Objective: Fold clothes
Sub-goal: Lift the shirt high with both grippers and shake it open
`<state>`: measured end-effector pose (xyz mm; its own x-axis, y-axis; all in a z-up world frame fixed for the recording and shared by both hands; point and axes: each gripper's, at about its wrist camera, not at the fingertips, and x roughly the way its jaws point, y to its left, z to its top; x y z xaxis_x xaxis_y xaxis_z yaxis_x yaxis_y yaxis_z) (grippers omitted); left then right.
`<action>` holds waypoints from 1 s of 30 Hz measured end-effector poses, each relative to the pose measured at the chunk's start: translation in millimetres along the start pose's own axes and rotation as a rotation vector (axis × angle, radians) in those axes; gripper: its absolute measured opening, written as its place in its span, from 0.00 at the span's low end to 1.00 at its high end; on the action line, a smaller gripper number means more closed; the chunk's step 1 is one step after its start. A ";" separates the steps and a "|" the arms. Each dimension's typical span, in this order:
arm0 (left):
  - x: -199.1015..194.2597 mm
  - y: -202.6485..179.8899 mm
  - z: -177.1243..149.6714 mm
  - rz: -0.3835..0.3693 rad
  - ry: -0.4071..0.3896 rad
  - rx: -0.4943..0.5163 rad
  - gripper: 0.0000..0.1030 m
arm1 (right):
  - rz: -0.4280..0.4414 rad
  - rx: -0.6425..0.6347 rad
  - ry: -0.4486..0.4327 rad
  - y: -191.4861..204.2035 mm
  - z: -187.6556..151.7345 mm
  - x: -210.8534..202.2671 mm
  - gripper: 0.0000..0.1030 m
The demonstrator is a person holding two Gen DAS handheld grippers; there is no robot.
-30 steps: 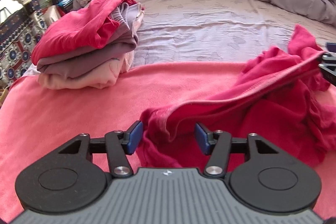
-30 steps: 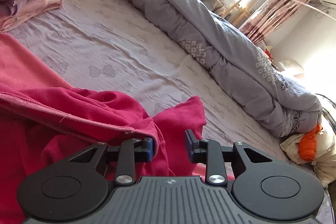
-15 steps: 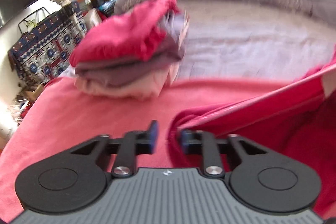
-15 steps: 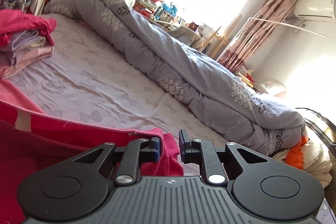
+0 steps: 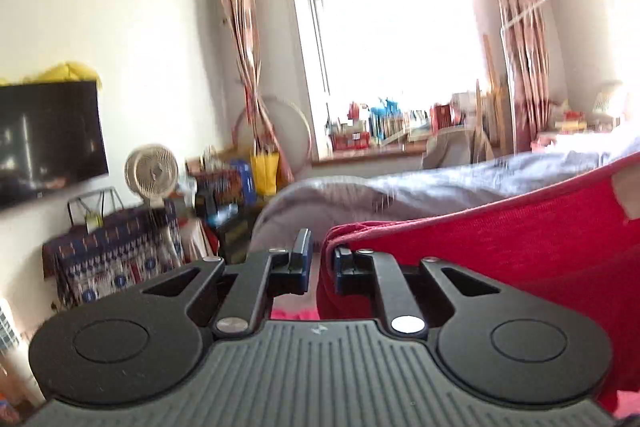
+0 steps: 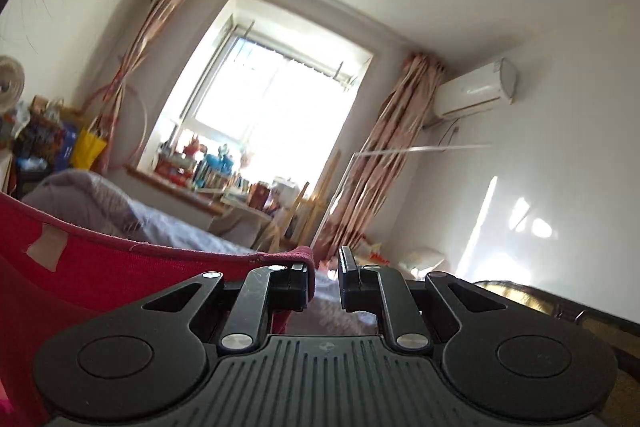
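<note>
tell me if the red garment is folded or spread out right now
Spread, not folded: the red garment hangs stretched between the left hand-held gripper and the right hand-held gripper, its top hem pulled into one taut line.

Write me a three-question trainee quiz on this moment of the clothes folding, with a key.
1. True or false: the red garment hangs stretched between the left gripper and the right gripper.
2. Multiple choice: in the left wrist view, what stands just left of the curtain, below the dark TV? A) a white fan B) a ladder C) a bicycle
3. Fill in: the white unit high on the wall right of the window in the right wrist view is an ____.

Key: 1 true, the hem runs from one gripper's fingers to the other's. 2 A. 3 air conditioner.
</note>
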<state>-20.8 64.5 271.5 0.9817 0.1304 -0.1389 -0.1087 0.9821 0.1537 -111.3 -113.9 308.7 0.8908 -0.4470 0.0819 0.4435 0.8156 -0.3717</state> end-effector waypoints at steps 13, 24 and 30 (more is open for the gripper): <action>-132.6 93.6 178.4 -0.012 -0.460 -0.003 0.19 | -0.084 0.130 -0.316 -139.0 181.6 -123.0 0.15; -124.7 72.6 80.2 -0.062 0.040 0.116 0.20 | 0.100 0.175 0.049 -124.9 112.4 -93.4 0.15; -19.3 -6.0 -45.1 -0.052 0.214 0.246 0.24 | 0.190 0.080 0.251 -34.3 -25.5 3.7 0.15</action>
<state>-46.2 62.2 229.1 0.9268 0.1317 -0.3516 0.0078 0.9295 0.3688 -125.8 -152.9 298.2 0.9104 -0.3526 -0.2163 0.2868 0.9149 -0.2841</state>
